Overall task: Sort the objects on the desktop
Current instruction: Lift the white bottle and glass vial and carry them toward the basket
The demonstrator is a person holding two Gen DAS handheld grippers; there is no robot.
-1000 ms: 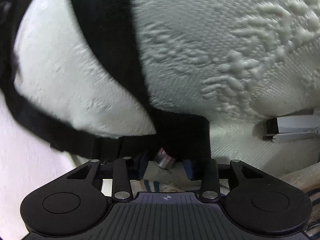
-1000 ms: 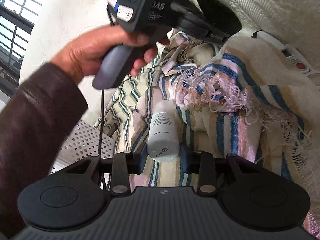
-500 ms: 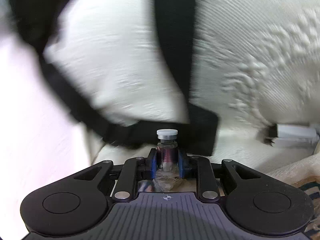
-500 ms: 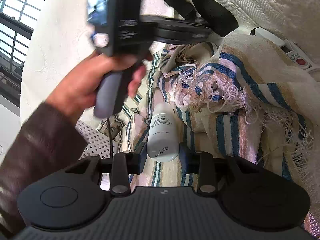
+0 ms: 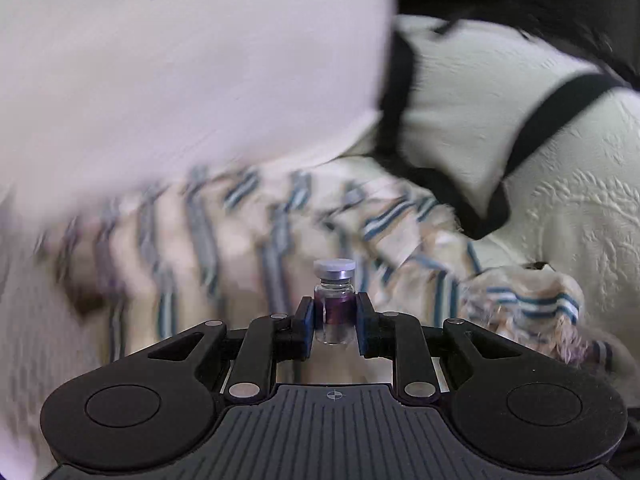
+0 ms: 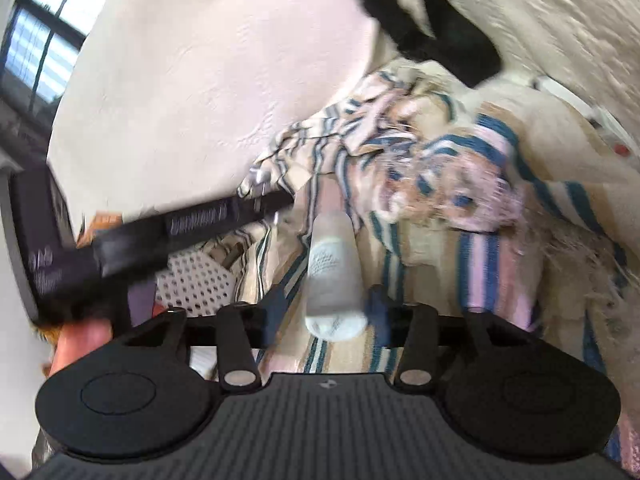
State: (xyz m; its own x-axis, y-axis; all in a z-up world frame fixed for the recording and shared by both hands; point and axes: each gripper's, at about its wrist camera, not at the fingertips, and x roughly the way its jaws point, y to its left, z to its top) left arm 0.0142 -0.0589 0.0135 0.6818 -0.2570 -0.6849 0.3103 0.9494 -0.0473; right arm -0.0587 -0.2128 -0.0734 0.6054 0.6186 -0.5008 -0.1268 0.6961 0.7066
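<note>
Two grippers are loaded: my left gripper (image 5: 334,314) pinches a small glass vial (image 5: 334,304) upright between its pads, and my right gripper (image 6: 320,312) is closed around a white plastic bottle (image 6: 334,276) pointing away from the camera. Beyond both lies a striped fringed cloth (image 6: 472,208), blurred, with a perforated white basket (image 6: 196,276) at left and a cream textured cover (image 5: 560,184) behind.

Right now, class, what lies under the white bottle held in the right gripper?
Under the white bottle lies the striped fringed cloth; to its left a white perforated basket shows. Whatever lies beneath the cloth is covered.
</note>
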